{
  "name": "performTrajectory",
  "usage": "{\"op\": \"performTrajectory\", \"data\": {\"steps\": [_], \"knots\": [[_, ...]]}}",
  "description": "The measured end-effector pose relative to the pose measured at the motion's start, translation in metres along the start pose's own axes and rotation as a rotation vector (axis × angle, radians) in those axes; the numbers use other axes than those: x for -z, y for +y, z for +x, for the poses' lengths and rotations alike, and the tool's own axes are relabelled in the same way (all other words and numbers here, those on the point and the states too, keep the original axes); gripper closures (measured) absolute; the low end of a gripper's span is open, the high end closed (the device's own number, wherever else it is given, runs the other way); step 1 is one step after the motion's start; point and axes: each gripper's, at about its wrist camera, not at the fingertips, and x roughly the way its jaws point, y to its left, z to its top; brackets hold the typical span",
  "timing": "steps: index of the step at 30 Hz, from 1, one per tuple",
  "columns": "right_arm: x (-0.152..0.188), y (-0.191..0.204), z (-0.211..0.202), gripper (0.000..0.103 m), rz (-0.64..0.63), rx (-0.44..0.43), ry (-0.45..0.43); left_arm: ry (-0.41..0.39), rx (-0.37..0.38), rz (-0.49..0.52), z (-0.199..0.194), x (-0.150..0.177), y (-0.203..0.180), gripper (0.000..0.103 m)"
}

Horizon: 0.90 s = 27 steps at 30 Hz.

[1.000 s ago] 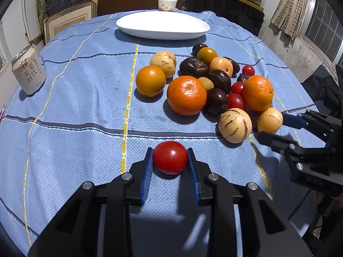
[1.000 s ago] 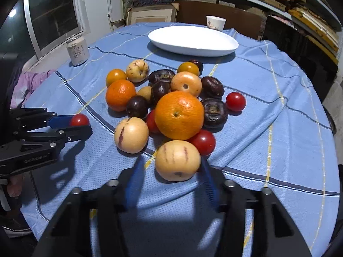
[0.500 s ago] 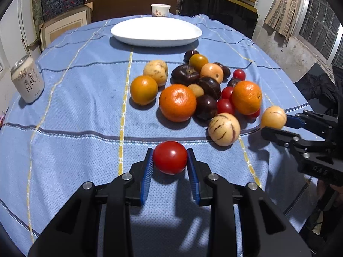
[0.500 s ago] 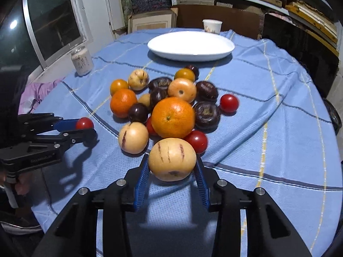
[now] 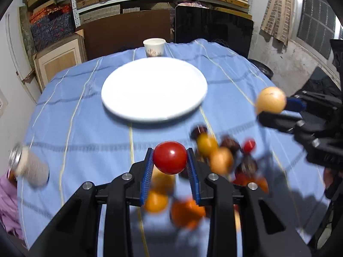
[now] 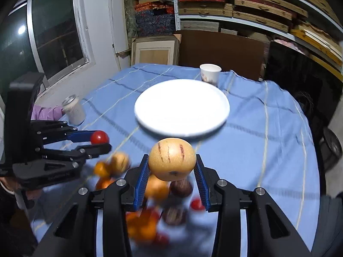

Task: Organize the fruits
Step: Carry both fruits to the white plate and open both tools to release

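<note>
My left gripper (image 5: pixel 170 165) is shut on a red tomato (image 5: pixel 170 157) and holds it in the air above the fruit pile (image 5: pixel 216 160). A yellow striped melon (image 6: pixel 172 159) sits between the blue pads of my right gripper (image 6: pixel 172 171), which is shut on it, also lifted off the cloth. Each gripper shows in the other's view: the left gripper (image 6: pixel 100 141) with the tomato (image 6: pixel 99 137) at the left, the right gripper (image 5: pixel 276 109) with the melon (image 5: pixel 271 99) at the right. An empty white plate (image 5: pixel 154 107) (image 6: pixel 182 124) lies beyond both. The pile below is blurred.
A paper cup (image 5: pixel 154 47) stands behind the plate at the table's far edge. A white can (image 5: pixel 30 167) sits at the left on the blue tablecloth (image 5: pixel 85 132). Shelves, boxes and dark panels stand behind the table. A purple sleeve (image 6: pixel 46 112) shows beside the can.
Both grippers rose and moved forward toward the plate with their fruit. The right gripper shut on the striped melon and lifted it off the cloth; the left kept its hold on the tomato.
</note>
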Motion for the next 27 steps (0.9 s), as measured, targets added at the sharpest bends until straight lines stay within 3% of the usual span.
{"op": "performTrajectory", "data": {"steps": [5, 11, 12, 13, 14, 15, 17, 19, 22, 25, 27], "knots": [[-0.043, -0.030, 0.090, 0.061, 0.023, 0.004, 0.098, 0.068, -0.042, -0.073, 0.073, -0.057, 0.031, 0.073], [-0.058, -0.047, 0.161, 0.061, 0.034, 0.011, 0.189, 0.142, -0.077, -0.096, 0.140, -0.085, 0.054, 0.073], [-0.059, -0.048, 0.166, 0.057, 0.036, 0.020, 0.194, 0.145, -0.081, -0.098, 0.145, -0.087, 0.055, 0.072], [-0.061, -0.050, 0.169, 0.039, 0.034, 0.032, 0.195, 0.147, -0.091, -0.103, 0.148, -0.089, 0.058, 0.067], [-0.063, -0.050, 0.167, 0.030, 0.029, 0.056, 0.177, 0.143, -0.105, -0.112, 0.148, -0.090, 0.060, 0.047], [-0.064, -0.051, 0.162, 0.030, 0.025, 0.074, 0.149, 0.129, -0.116, -0.120, 0.144, -0.090, 0.062, 0.030], [-0.063, -0.051, 0.146, 0.030, 0.035, 0.062, 0.119, 0.071, -0.120, -0.130, 0.128, -0.090, 0.061, 0.026], [-0.059, -0.053, 0.130, 0.030, 0.049, 0.059, 0.097, 0.055, -0.105, -0.116, 0.114, -0.086, 0.057, 0.025], [-0.037, -0.054, 0.093, 0.029, 0.082, 0.044, 0.085, 0.035, -0.114, -0.078, 0.085, -0.068, 0.046, 0.015], [-0.015, -0.048, 0.060, 0.014, 0.098, 0.051, 0.056, 0.025, -0.105, -0.040, 0.060, -0.046, 0.036, 0.014], [0.008, -0.039, 0.033, 0.012, 0.095, 0.072, 0.037, 0.029, -0.108, -0.032, 0.044, -0.025, 0.029, 0.007]]}}
